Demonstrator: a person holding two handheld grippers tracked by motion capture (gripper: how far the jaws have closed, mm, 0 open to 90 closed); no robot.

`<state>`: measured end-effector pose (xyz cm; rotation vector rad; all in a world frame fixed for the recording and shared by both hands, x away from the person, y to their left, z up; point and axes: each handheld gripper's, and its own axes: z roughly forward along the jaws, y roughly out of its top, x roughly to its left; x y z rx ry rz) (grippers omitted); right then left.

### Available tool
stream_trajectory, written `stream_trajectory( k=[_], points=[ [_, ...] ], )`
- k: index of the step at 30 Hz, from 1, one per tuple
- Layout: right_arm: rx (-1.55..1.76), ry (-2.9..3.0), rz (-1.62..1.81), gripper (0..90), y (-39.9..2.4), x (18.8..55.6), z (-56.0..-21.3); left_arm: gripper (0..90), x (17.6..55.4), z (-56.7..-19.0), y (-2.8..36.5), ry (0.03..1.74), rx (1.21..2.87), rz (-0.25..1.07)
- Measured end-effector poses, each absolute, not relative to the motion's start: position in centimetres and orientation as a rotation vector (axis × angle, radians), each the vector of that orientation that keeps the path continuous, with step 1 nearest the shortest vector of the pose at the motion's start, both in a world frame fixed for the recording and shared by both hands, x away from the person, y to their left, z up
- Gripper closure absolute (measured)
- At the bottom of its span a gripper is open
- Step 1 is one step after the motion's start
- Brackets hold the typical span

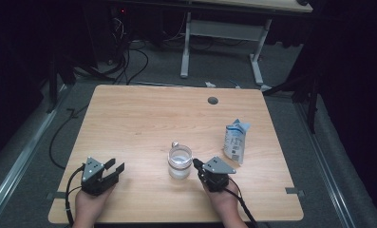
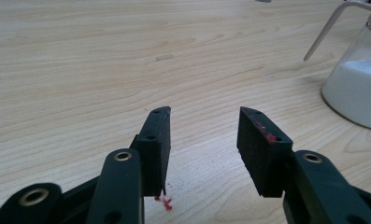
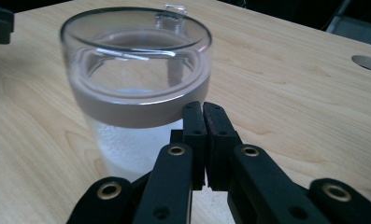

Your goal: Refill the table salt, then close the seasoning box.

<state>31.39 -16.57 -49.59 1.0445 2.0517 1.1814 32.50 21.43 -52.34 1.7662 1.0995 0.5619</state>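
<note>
just right claw [image 3: 204, 108] beside jar [image 3: 136, 84]

Sporting matte black hand-held grippers: left one [image 1: 114, 168] wearing red smudges on its ribbed pads [image 2: 263, 149], right one [image 1: 197, 165] carrying a grey three-cornered plate, both showing brass rivets and trailing black cables.

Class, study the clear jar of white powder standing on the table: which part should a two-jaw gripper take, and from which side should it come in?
Probably the jar body just below its grey band, approached level from the side. It stands upright with its mouth open and powder inside, so a side grip keeps it level. The right gripper is nearest but shut; it must open first. Avoid the small tab at the rim.
</note>
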Motion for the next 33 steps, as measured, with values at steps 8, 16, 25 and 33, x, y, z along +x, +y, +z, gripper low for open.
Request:
stream_trajectory(
  k=[8,16,25,33],
  points=[
    [1.069,2.035,1.161,88.7,-16.6,33.3,-49.5,54.5,32.4,-52.3,21.5,1.101,1.766,0.563],
    [1.052,2.039,1.166,89.9,-16.2,33.0,-49.4,54.6,32.3,-52.3,21.7,1.105,1.762,0.56],
    [0.999,2.055,1.192,89.3,-15.4,31.2,-49.1,54.5,32.1,-52.2,21.7,1.103,1.759,0.561],
    [1.006,2.054,1.204,87.6,-15.6,31.0,-49.2,54.3,32.1,-52.3,21.6,1.1,1.767,0.558]
  ],
)
